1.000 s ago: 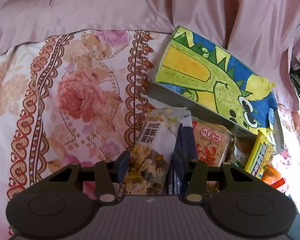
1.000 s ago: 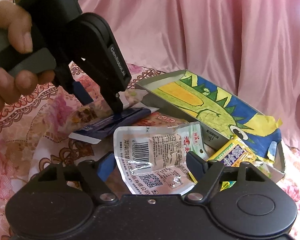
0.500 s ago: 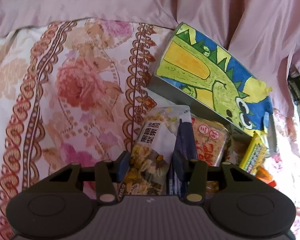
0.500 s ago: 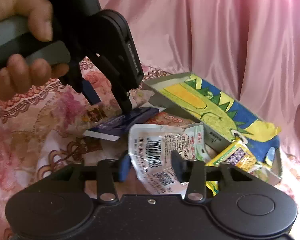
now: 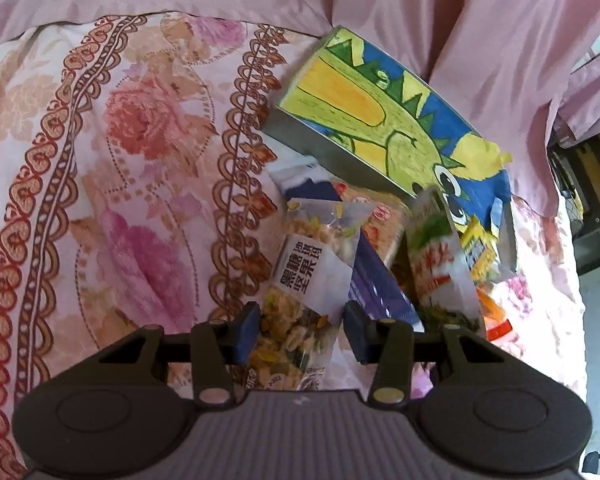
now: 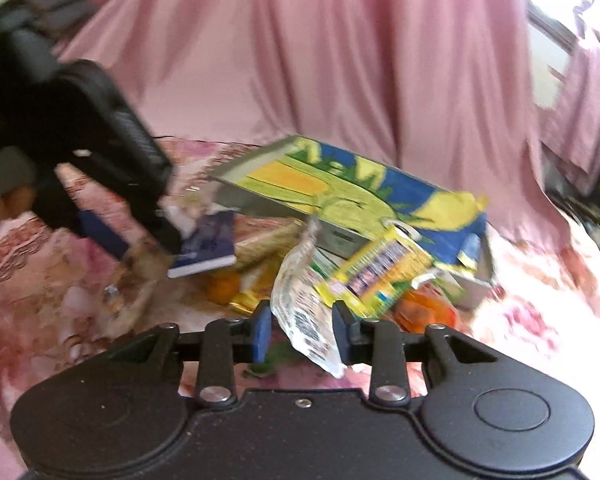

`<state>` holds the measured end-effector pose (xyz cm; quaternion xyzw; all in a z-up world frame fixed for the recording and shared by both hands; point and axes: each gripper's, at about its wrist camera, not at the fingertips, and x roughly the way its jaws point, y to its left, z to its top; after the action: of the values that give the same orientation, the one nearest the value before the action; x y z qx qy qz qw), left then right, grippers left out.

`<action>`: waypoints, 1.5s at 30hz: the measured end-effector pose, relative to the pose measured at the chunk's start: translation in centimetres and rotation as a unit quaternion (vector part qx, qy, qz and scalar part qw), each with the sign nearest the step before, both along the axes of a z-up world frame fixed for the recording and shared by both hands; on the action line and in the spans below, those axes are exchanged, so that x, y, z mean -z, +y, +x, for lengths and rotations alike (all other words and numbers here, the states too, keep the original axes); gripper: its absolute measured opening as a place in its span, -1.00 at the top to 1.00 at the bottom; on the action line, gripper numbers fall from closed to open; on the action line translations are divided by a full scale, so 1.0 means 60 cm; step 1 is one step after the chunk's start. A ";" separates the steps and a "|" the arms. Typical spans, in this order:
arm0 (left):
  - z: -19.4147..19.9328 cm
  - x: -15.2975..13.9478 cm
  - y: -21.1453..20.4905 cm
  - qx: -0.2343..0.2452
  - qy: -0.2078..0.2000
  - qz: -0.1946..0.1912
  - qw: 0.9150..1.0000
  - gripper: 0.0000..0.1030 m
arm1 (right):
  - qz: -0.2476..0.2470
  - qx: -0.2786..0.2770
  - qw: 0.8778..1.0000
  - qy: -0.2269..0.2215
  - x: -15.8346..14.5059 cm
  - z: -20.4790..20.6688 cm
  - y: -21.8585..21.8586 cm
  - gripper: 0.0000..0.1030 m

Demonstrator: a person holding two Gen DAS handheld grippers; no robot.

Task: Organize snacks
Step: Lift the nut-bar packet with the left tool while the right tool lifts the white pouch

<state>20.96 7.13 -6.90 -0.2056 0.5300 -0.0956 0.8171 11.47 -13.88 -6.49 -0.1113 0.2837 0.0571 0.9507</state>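
- The left gripper (image 5: pixel 298 330) is holding a clear nut snack packet (image 5: pixel 300 300) by its lower end; the jaws are narrow and both blue pads are pressing on the sides of the packet. A dark blue packet (image 5: pixel 376 284) is lying against it at the right pad, and I cannot tell if it is also being gripped.
- The right gripper (image 6: pixel 300 332) has just been closing, and a white crinkled pouch (image 6: pixel 304 312) with a barcode is now standing between its narrow jaws, seemingly pinched at its lower end.
- Both packets are being lifted a little above the floral cloth (image 5: pixel 120 168), probably so that they come free from the pile.
- The other snacks, a yellow packet (image 6: pixel 380 276) and an orange one (image 6: pixel 424 312), are lying in a loose heap in front of the box (image 5: pixel 380 128) with a green dinosaur drawing.
- The box is resting tilted, with its open side facing the heap, so it is likely the place for the snacks.
- The right view is blurred, so small details there are not certain.
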 end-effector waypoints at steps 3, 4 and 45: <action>-0.001 0.001 -0.005 0.001 0.001 0.005 1.000 0.08 | 0.004 0.014 1.000 -0.004 0.010 0.015 -0.006 0.02; 0.000 0.002 -0.005 0.000 0.002 0.003 1.000 0.08 | 0.000 0.014 1.000 -0.008 0.014 0.019 -0.005 0.02; -0.019 -0.034 0.011 -0.020 -0.024 -0.026 0.999 0.21 | -0.047 -0.042 0.997 -0.042 0.029 0.048 0.017 0.81</action>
<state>19.79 7.78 -4.83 -0.2351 0.5033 -0.0984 0.8257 14.36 -12.84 -8.20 -0.1697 0.2410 0.0792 0.9523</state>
